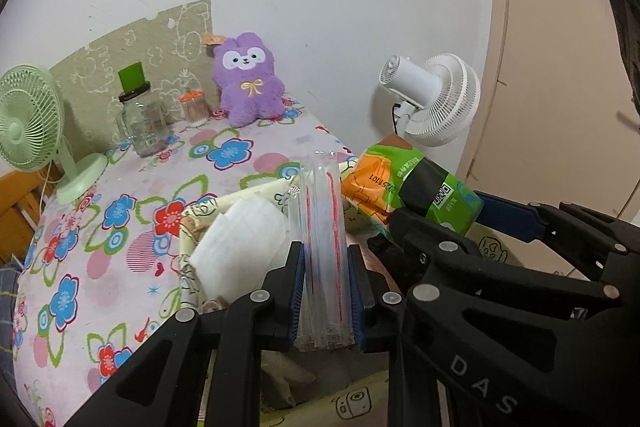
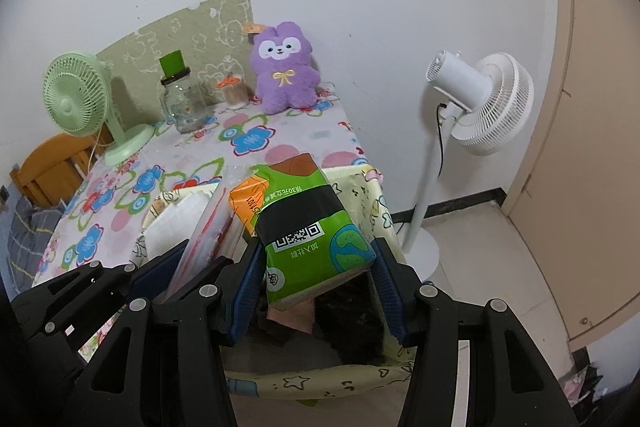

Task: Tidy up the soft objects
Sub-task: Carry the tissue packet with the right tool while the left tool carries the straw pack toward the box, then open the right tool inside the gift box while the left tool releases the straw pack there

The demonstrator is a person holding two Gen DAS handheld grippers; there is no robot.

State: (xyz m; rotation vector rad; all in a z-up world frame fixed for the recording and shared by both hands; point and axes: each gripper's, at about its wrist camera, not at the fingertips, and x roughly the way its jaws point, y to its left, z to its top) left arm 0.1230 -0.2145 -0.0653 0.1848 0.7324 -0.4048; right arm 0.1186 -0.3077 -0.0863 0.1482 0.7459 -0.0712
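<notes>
My left gripper (image 1: 326,291) is shut on a clear plastic bag with red stripes (image 1: 322,251) and holds it upright over a cream fabric basket (image 1: 188,247); the bag also shows in the right wrist view (image 2: 208,227). My right gripper (image 2: 316,287) is shut on a green and orange tissue pack (image 2: 308,223), held over the same basket (image 2: 376,211); the pack also shows in the left wrist view (image 1: 404,187). A white cotton pad pack (image 1: 240,247) lies inside the basket. A purple plush toy (image 1: 247,79) sits at the table's far edge against the wall.
The floral tablecloth table (image 1: 120,227) holds a green desk fan (image 1: 28,123), a glass jar with a green lid (image 1: 142,115) and a toothpick holder (image 1: 195,107). A white standing fan (image 2: 480,103) stands on the floor at right, near a beige door (image 2: 592,147).
</notes>
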